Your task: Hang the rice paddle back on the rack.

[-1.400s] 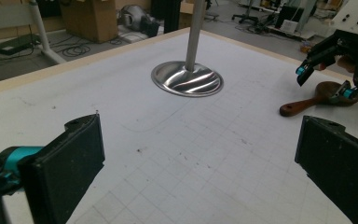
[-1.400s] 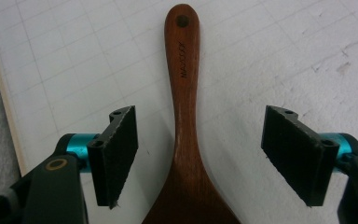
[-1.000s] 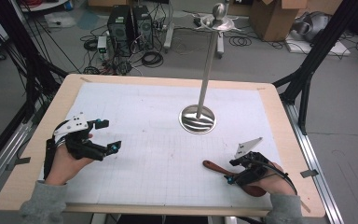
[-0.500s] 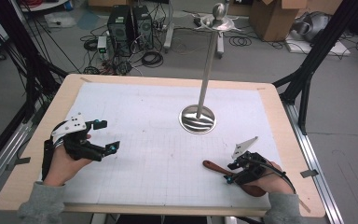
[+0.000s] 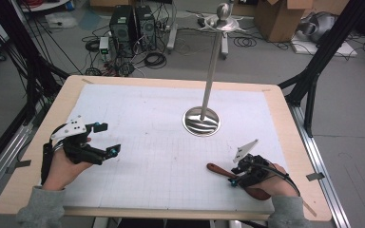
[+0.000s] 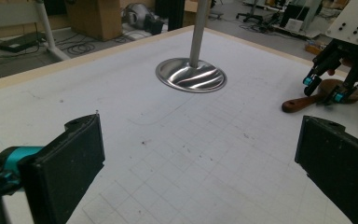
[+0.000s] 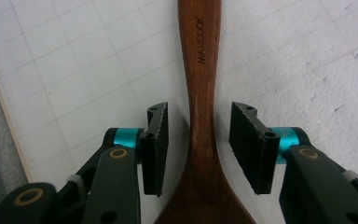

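Closing in on a wooden spoon point(image 7: 199, 93) at the worktop's point(image 5: 138, 118) near right corner.
My right hand-held gripper point(image 7: 199, 140) straddled the spoon's neck, its long axis running straight ahead between the jaws, a gap showing on each side, not yet clamped. The jaws had just been narrowing from a wider spread a second before. My left hand-held gripper point(image 5: 105, 138) waited released, well apart, across from the metal stand point(image 5: 202, 119).

The wooden spoon point(image 7: 200, 93) is dark reddish brown. The mat point(image 5: 161, 123) is white with thin grey squares all over it. The desk point(image 5: 47, 128) edge is pale wood. The stand point(image 5: 202, 121) is shiny silver. The fingers point(image 7: 156, 144) are black, with bright teal bits behind them.
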The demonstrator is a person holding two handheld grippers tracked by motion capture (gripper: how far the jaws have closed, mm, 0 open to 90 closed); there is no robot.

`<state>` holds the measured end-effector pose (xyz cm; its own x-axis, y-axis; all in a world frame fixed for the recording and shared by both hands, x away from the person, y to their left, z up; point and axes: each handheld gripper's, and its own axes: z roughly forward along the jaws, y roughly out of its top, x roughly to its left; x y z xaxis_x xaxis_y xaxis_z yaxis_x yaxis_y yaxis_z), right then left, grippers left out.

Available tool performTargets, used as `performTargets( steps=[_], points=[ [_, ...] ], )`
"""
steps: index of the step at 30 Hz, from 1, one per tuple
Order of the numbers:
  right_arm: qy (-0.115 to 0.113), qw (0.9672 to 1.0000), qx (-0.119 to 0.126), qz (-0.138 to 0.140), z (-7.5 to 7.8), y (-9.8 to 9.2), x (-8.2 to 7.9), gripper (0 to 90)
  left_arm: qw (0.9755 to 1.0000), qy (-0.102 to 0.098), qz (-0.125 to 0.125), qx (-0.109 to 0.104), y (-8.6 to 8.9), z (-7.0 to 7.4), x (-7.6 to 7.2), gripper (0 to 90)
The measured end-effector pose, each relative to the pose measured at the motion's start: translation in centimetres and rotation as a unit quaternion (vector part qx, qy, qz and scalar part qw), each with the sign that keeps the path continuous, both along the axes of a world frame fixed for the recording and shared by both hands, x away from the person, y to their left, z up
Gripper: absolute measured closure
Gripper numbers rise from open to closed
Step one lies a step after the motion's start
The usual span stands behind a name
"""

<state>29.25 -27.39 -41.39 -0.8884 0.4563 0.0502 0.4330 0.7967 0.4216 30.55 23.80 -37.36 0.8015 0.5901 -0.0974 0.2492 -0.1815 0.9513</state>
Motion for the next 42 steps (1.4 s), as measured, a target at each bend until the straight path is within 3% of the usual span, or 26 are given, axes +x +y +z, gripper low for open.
performTargets(
  steps=[20,24,37,42],
  points=[
    [0.002,0.9995,-0.027,-0.015,0.23,0.51,-0.09,68.1,1.0000,0.003,-0.001,0.000,0.01,-0.05,-0.02,1.8],
    [0.000,0.9995,-0.031,-0.012,0.28,0.57,-0.07,74.8,1.0000,0.004,-0.001,0.000,0.00,-0.08,-0.01,1.8],
    [0.001,0.9996,-0.029,-0.005,0.33,0.58,0.05,76.6,1.0000,0.007,-0.002,0.001,-0.03,-0.12,0.01,1.8],
    [-0.002,0.9998,-0.015,-0.011,0.40,0.41,0.16,76.7,1.0000,0.006,-0.001,0.000,0.01,-0.10,0.00,1.8]
  ],
)
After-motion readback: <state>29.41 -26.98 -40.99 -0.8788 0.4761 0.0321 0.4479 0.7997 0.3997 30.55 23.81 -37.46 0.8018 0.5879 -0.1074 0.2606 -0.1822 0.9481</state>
